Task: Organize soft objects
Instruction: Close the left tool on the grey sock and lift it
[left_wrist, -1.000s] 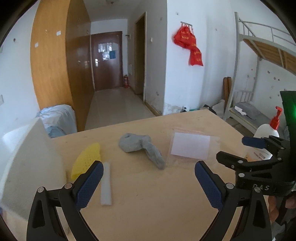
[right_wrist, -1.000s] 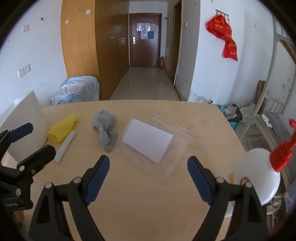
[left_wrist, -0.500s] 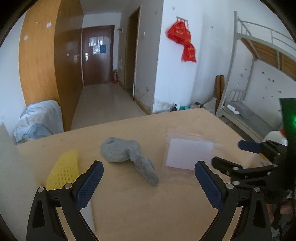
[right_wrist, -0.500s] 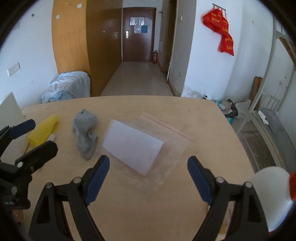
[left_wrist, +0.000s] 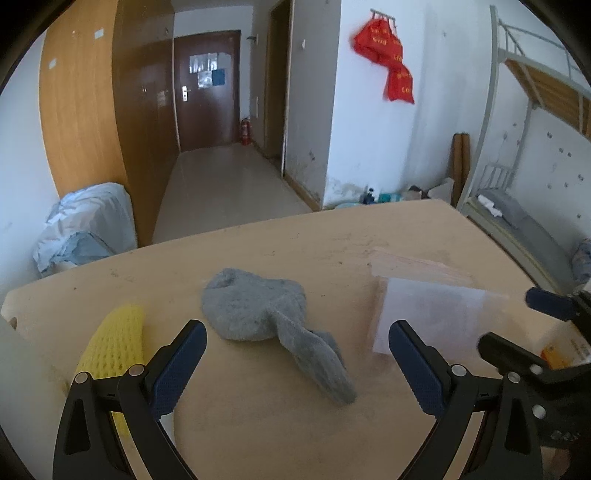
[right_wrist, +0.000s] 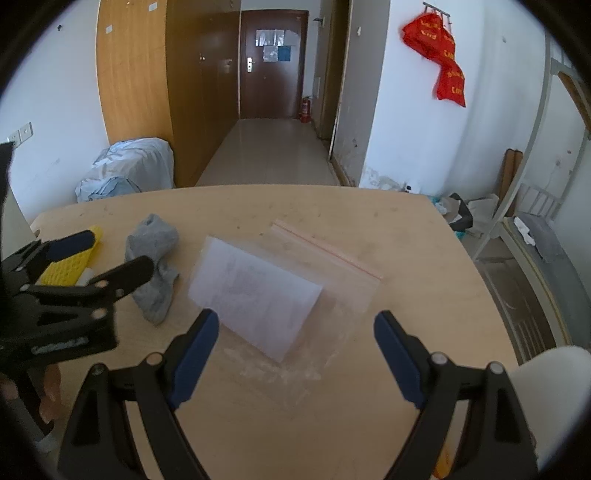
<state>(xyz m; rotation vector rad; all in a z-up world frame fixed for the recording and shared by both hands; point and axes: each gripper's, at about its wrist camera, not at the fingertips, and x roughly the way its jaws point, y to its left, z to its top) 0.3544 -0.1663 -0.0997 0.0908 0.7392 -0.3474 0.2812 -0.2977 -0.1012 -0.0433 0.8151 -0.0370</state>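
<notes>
A crumpled grey sock lies on the wooden table, just ahead of my left gripper, whose jaws stand open and empty on either side of it. A yellow foam net sleeve lies to the sock's left. To the right lies a clear zip bag holding a white sheet. My right gripper hovers open over the bag's near edge, touching nothing. The right wrist view also has the sock, the yellow sleeve and the left gripper.
A white pump bottle stands at the table's near right corner. A white foam strip lies by the yellow sleeve. A white board leans at the table's left edge. Beyond the table are a bundle of bedding and a bunk bed.
The left gripper has moved forward and rightwards, so the sock now sits between its open jaws. The right gripper came closer over the zip bag, then held still. Nothing was gripped.
</notes>
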